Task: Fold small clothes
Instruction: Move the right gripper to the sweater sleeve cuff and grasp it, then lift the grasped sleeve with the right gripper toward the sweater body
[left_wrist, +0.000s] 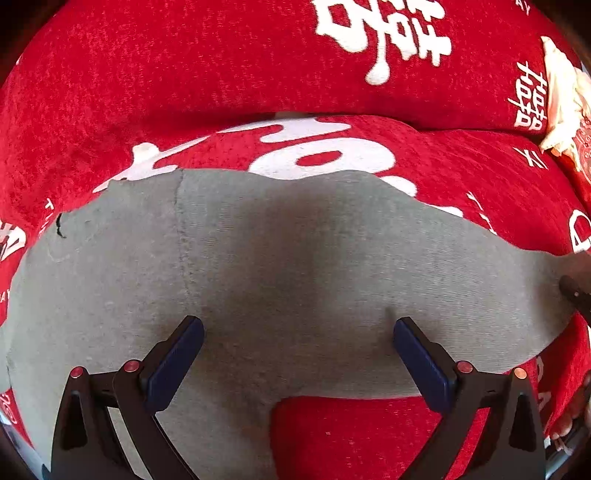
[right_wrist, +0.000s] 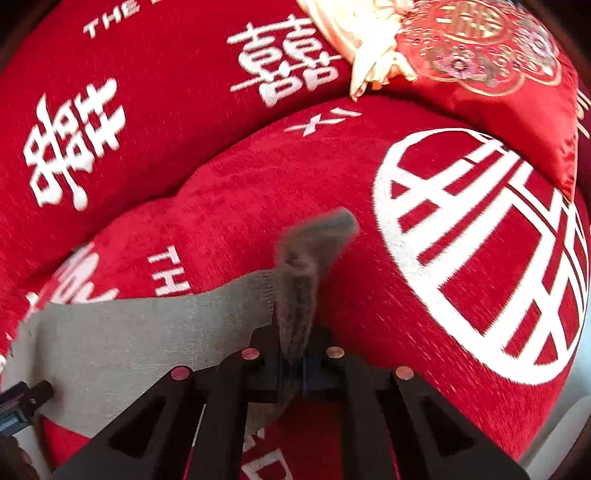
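A small grey garment (left_wrist: 295, 266) lies spread on a red sofa seat. My left gripper (left_wrist: 298, 350) is open, its blue-padded fingers (left_wrist: 177, 365) low over the garment's near part, holding nothing. In the right wrist view, my right gripper (right_wrist: 295, 354) is shut on the grey garment (right_wrist: 147, 336) at its right end; a bunched, ribbed edge (right_wrist: 314, 243) sticks up past the fingers. The rest of the cloth trails left from the gripper. The tip of the left gripper (right_wrist: 33, 395) shows at the far left on the cloth.
The red sofa seat cushion (right_wrist: 295, 177) with white characters carries the garment; the backrest (left_wrist: 184, 74) rises behind it. A red embroidered satin pillow (right_wrist: 487, 70) with cream fringe (left_wrist: 561, 96) lies at the back right.
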